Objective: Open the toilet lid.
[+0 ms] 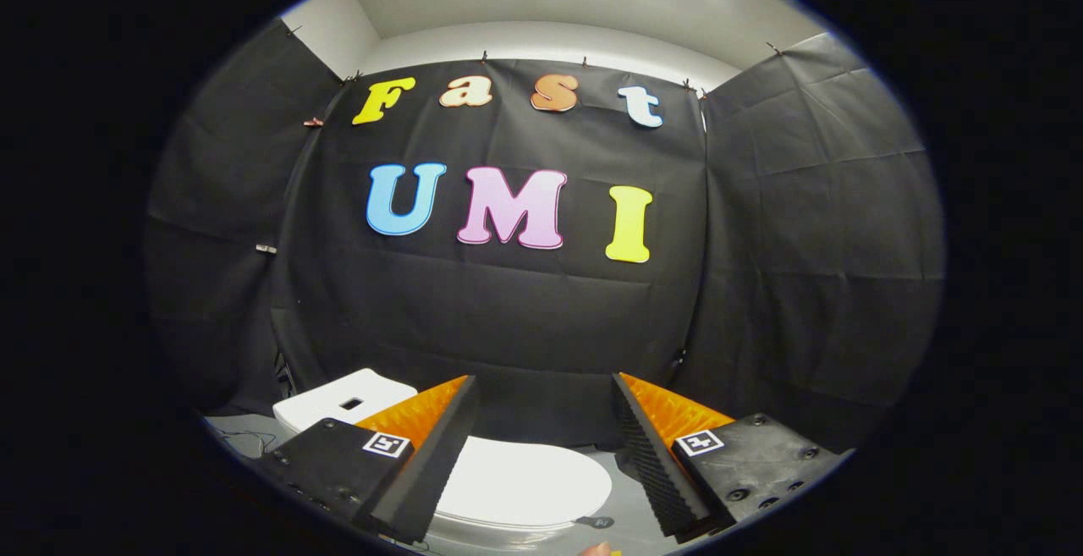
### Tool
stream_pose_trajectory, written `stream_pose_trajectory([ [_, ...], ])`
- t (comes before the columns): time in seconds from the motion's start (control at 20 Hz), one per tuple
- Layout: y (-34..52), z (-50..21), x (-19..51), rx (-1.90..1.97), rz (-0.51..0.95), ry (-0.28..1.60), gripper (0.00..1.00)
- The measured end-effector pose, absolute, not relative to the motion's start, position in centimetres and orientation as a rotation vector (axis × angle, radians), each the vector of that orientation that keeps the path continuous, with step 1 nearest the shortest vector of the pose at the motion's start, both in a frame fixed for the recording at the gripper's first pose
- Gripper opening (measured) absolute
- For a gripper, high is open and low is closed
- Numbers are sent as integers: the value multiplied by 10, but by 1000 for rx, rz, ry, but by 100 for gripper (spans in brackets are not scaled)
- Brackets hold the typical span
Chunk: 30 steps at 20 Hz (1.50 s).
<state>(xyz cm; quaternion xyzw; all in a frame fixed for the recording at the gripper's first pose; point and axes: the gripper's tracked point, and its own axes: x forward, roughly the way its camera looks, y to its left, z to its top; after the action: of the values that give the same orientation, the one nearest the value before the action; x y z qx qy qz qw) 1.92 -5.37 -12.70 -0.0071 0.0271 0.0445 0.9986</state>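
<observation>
Gripper view, read left to right. Beyond my left finger stands the toilet tank point(345, 402), white, with a small dark slot in its top. My fingers point(541, 454) are spread wide and hold nothing; neither one touches anything. Between them and somewhat below lies the toilet lid point(525, 481), a white oval, flat and closed over the bowl, its left part hidden behind my left finger. Just beside the lid's right rim, on the grey floor point(630, 501), sits a small dark object point(596, 522) too small to identify. Behind everything hangs the black cloth wall point(525, 327) of the booth.

Step in hand, as I judge it: the approach. The lid has not yet been lifted, so the whole of the task remains. My next move calls for me to come down and forward until the lid's rim lies between my fingers or rests upon one of them, then to take hold and swing the lid up toward the tank.

Writing: each finger mount carries a square black-and-white marker point(387, 444), a coded pattern and not legible text. No brand name is legible on the toilet.
</observation>
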Motion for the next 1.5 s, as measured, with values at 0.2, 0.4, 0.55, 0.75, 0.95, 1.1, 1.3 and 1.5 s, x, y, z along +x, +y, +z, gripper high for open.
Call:
stream_pose_trajectory([
  [0.2,-64,-157,24,-24,104,65,98],
  [0.4,-70,-192,31,-17,142,82,98],
  [0.55,-81,-224,39,1,149,117,98],
  [0.75,-96,-268,48,31,142,175,98],
  [0.95,-107,-303,54,33,147,231,98],
  [1.1,-118,-322,60,51,148,255,98],
  [1.3,-127,-348,70,90,152,313,99],
  [1.5,-131,-376,79,112,178,382,100],
])
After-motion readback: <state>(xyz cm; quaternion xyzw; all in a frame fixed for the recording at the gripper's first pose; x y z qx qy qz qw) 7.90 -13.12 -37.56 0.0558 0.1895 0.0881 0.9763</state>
